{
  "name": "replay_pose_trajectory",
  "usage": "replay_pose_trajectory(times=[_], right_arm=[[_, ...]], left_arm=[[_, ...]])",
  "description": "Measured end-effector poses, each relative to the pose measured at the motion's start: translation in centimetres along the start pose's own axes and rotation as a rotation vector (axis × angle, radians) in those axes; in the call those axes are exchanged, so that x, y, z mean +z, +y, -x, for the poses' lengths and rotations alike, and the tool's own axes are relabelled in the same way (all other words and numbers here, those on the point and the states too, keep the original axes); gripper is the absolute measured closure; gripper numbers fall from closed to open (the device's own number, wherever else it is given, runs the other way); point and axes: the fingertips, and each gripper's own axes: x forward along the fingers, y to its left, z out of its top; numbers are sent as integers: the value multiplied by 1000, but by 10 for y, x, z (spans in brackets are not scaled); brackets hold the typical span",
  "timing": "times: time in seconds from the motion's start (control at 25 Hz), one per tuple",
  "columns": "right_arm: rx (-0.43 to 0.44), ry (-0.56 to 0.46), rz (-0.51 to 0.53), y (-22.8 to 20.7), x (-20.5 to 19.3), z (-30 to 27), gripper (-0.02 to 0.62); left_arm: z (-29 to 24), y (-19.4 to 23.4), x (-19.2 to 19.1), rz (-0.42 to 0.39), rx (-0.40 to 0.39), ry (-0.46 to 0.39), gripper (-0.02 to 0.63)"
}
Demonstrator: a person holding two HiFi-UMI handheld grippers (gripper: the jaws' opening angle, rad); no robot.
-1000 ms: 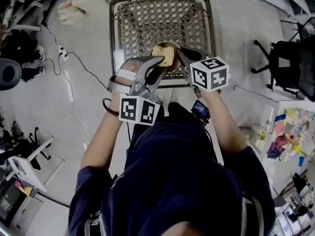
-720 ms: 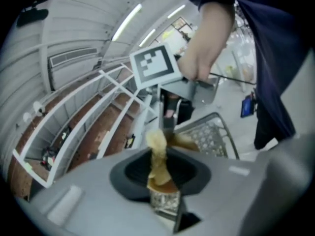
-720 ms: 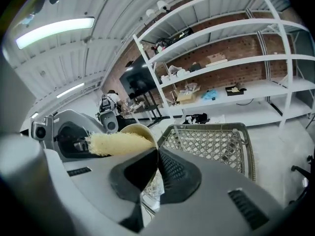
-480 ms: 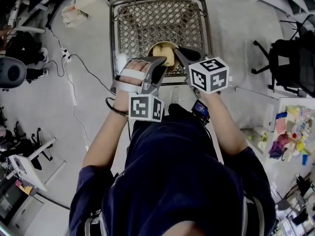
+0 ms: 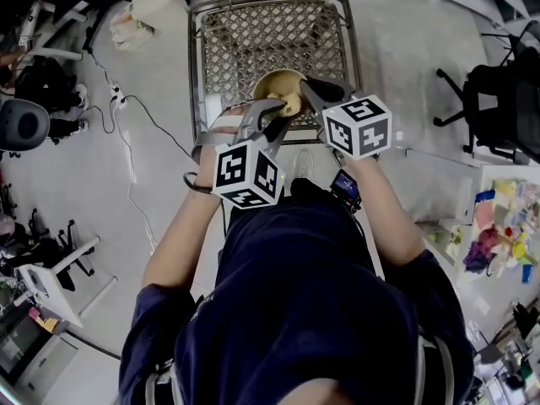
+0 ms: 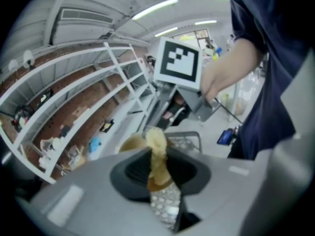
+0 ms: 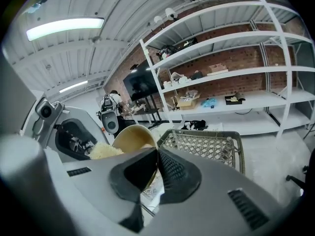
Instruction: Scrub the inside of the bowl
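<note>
A tan bowl (image 5: pixel 277 85) is held tilted over the near edge of a metal mesh basket (image 5: pixel 253 32). My right gripper (image 5: pixel 310 89) is shut on the bowl's rim; in the right gripper view the rim (image 7: pixel 147 173) runs between the closed jaws of the right gripper (image 7: pixel 156 163), with the bowl (image 7: pixel 132 135) opening to the left. My left gripper (image 5: pixel 283 115) is shut on a yellow sponge (image 5: pixel 292 103) at the bowl's near edge. In the left gripper view the sponge (image 6: pixel 156 149) sticks up from the left gripper (image 6: pixel 158 171), with the bowl (image 6: pixel 129 143) just behind it. The sponge (image 7: pixel 104 151) touches the bowl's inside.
The basket (image 7: pixel 206 144) stands on a pale floor. A black office chair (image 5: pixel 498 112) is at the right and cables (image 5: pixel 122 112) trail at the left. White shelving (image 7: pixel 236 63) lines a brick wall. A cluttered table corner (image 5: pixel 498 226) lies at the right.
My left gripper has swung right and turned, bringing the sponge in from beside the bowl to its near edge. The right gripper and the bowl have stayed almost still.
</note>
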Motion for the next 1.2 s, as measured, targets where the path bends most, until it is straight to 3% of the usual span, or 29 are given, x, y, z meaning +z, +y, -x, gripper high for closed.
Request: replay_pose_trajectory(times=[0.36,0.48,0.64,0.84,0.96,1.04,1.2], right_arm=[[19,11,-21,3,-13,7,578],[12,-1,-20,2,-9,9,578],[-4,-23,-18,-1,-4,12,578],[-7,-30,-9,0,1,12,578],[6,-22,-8,2,-5,12,578],[11,-17,-12,3,-10,13,578],[28,-3,-15,9,-16,10,578]], left_arm=[[4,23,6,-244,210,66,526],[2,16,7,-300,221,85,526],[-2,-6,4,-267,151,80,526],[2,-17,5,-63,29,10,526],[5,-8,4,5,35,-6,526],[6,2,2,-18,80,8,526],[11,22,-1,-158,190,49,528]])
